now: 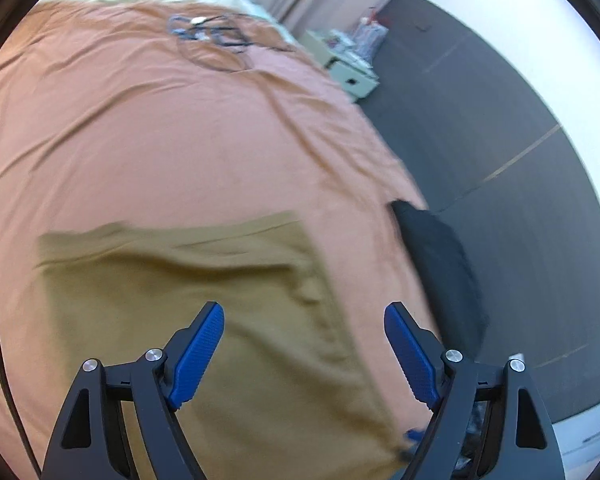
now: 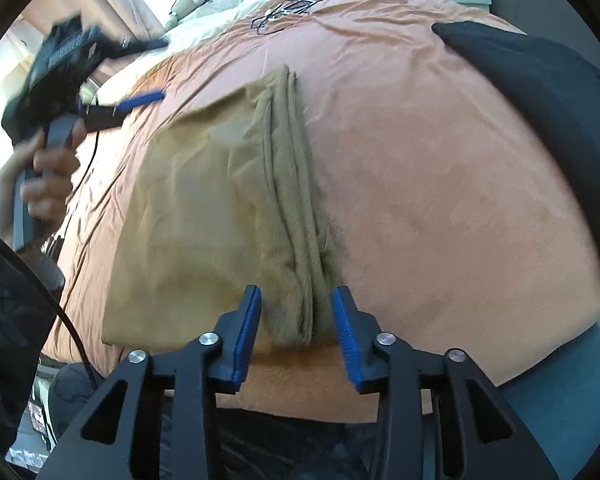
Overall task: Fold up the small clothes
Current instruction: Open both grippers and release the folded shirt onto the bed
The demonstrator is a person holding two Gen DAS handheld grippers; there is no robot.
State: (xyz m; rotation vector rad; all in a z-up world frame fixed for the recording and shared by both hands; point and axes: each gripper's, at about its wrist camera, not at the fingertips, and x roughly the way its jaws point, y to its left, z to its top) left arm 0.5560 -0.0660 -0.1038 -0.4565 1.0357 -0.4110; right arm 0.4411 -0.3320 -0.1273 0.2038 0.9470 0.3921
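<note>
While the tan garment lies folded flat on the orange bedspread, I judge one fold as just laid and the next not yet begun. My left gripper hangs above the cloth with its jaws wide apart and nothing between them. My right gripper sits at the near end of the thick stacked edge, jaws partly apart on either side of that ridge, pads not pressing on it. The next move, I think, calls for both of us to take the near edge or one short end and carry it across for a further fold. The ridge side faces bare bedspread, so there is room to swing that way. The black garment lies well apart near the bed's far edge, and the tangle of cables is farther up the bed, out of the path. The bed's near edge sits just under my right jaws.
</note>
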